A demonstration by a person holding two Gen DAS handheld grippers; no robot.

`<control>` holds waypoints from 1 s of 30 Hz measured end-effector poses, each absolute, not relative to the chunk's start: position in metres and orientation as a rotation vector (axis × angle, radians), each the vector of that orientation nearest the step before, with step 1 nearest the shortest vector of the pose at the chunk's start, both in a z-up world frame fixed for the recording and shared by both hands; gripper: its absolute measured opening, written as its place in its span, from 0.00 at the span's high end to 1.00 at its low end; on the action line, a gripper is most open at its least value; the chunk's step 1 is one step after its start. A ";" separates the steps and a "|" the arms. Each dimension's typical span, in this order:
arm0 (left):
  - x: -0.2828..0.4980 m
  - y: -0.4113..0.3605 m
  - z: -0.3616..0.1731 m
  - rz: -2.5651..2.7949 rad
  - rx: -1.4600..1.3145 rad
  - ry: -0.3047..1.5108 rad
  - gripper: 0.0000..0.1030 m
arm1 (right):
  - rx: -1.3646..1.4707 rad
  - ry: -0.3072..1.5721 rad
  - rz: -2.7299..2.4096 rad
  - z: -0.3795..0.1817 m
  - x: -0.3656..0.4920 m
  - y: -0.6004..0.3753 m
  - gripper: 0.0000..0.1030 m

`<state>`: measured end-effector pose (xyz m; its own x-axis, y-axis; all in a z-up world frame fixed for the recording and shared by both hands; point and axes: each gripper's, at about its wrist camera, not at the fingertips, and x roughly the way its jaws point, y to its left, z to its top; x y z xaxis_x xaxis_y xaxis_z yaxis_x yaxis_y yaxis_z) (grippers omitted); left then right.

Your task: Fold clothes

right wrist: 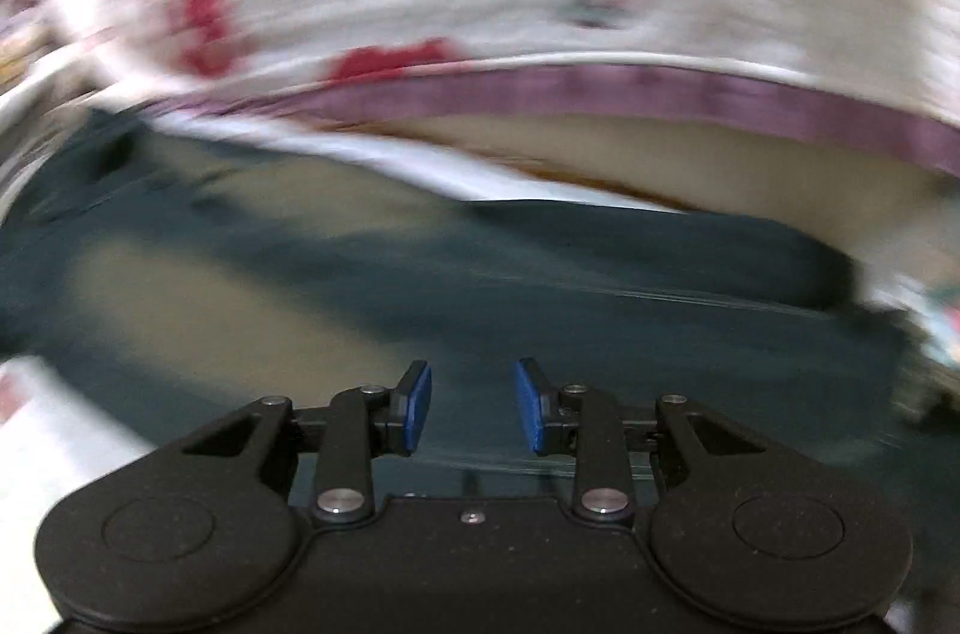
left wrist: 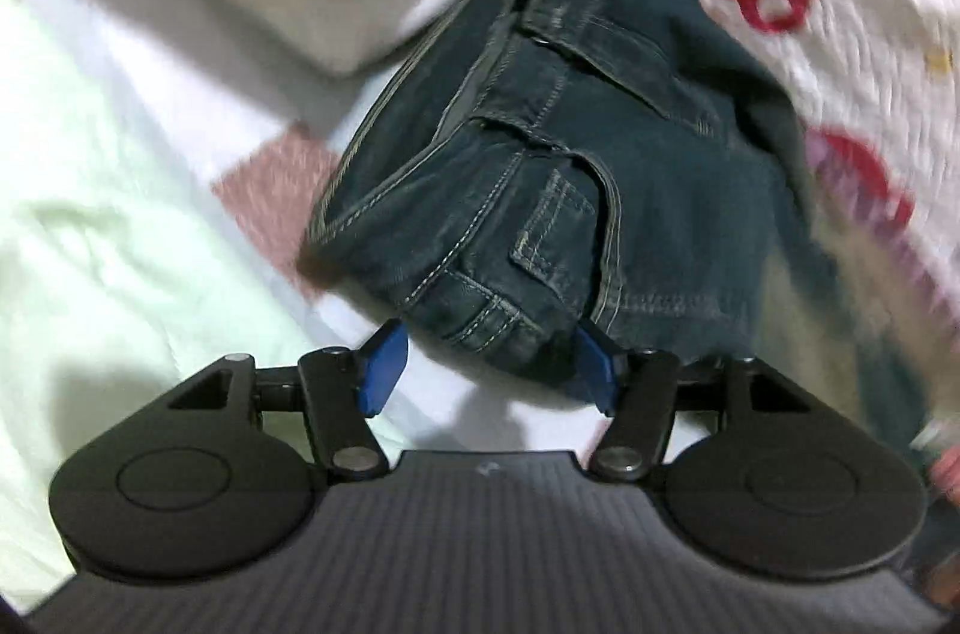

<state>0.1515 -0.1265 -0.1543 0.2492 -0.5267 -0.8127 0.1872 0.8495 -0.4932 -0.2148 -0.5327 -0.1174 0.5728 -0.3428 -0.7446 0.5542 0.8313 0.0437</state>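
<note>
1. Surface: white quilt [left wrist: 840,51] with red printed motifs and a purple border band, spread beneath everything; pale green cloth [left wrist: 108,190] at left
2. Jeans [left wrist: 540,190]: dark blue denim, bunched, waistband and pockets uppermost, lying on the quilt
3. Left gripper [left wrist: 489,364]: jaws wide apart, 2 blue pads either side of a denim fold; whether they pinch it cannot be told
4. Right gripper [right wrist: 474,406]: jaws parted, nothing between them, over blurred denim
</note>
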 end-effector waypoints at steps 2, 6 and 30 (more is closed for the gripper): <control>0.152 -0.119 -0.159 -0.472 -0.376 1.218 0.41 | 0.357 0.799 -0.480 -0.128 -0.201 -0.516 0.62; 0.152 -0.113 -0.157 -0.340 -0.328 1.116 0.36 | 0.441 0.806 -0.457 -0.153 -0.193 -0.496 0.62; 0.152 -0.131 -0.187 -0.483 -0.574 1.173 0.85 | 0.678 0.545 -1.274 -0.206 -0.398 -0.567 0.41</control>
<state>0.1515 -0.1311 -0.1870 0.3174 -0.6268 -0.7116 0.0553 0.7613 -0.6460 -0.3977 -0.5668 -0.2057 0.2156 -0.6745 -0.7061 0.9765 0.1493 0.1555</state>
